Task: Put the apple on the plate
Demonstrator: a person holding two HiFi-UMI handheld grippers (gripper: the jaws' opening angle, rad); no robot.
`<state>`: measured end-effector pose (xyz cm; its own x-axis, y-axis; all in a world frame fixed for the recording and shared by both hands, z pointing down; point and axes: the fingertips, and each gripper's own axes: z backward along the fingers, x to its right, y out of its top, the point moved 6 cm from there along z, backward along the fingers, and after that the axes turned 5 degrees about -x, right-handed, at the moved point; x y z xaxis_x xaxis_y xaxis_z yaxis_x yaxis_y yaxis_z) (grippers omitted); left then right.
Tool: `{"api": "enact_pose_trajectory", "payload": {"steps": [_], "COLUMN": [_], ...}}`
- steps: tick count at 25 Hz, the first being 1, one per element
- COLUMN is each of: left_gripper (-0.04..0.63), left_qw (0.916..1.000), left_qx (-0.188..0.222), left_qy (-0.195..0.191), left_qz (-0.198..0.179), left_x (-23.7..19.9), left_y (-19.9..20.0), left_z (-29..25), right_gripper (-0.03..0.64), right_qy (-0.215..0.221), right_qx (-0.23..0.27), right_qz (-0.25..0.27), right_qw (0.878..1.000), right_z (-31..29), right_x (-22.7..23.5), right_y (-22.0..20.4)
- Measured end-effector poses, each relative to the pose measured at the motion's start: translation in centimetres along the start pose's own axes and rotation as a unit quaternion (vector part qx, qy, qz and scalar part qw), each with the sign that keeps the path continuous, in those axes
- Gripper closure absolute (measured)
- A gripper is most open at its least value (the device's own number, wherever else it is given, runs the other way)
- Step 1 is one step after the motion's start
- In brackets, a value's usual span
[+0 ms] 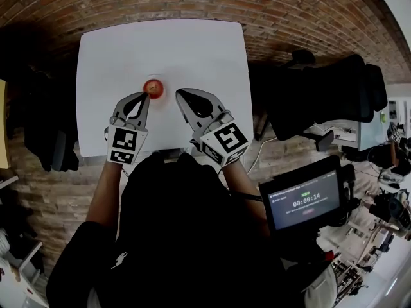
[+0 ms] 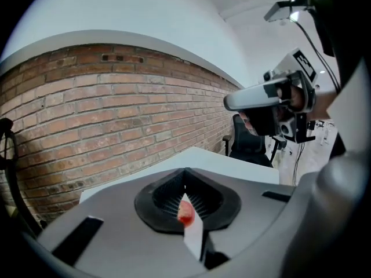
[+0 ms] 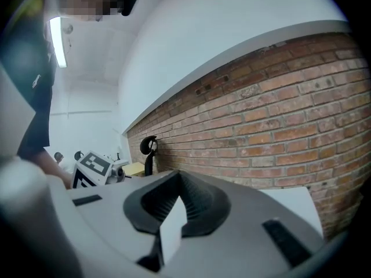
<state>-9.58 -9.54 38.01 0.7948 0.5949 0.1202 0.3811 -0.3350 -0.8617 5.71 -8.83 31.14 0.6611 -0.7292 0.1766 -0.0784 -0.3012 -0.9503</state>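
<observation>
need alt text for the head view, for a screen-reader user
From above, a person holds the left gripper and right gripper, both shut, over a white table; a small red apple sits at the left gripper's tip. Around the table is brick, and a timer screen shows at lower right.

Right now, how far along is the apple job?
Done: nothing visible. In hand: the left gripper, fingers together, is at the apple; a grip cannot be confirmed. The right gripper is shut, empty. Left: setting the apple on a plate, which no view shows.
</observation>
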Motion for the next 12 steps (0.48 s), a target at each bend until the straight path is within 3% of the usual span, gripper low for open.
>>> {"api": "enact_pose_trajectory", "payload": {"steps": [12], "left_gripper": [0.589], "left_qw": [0.9995], "left_qx": [0.021], "left_qy": [0.017], "left_qz": [0.015], "left_x": [-0.1], "left_y": [0.7], "left_z": [2.7], "right_gripper": [0.614], "right_qy": [-0.004], "right_qx": [0.018], "right_qz": [0.014], "right_qw": [1.0], "right_z": [0.7], "right_x": [-0.2], "right_y": [1.0]}}
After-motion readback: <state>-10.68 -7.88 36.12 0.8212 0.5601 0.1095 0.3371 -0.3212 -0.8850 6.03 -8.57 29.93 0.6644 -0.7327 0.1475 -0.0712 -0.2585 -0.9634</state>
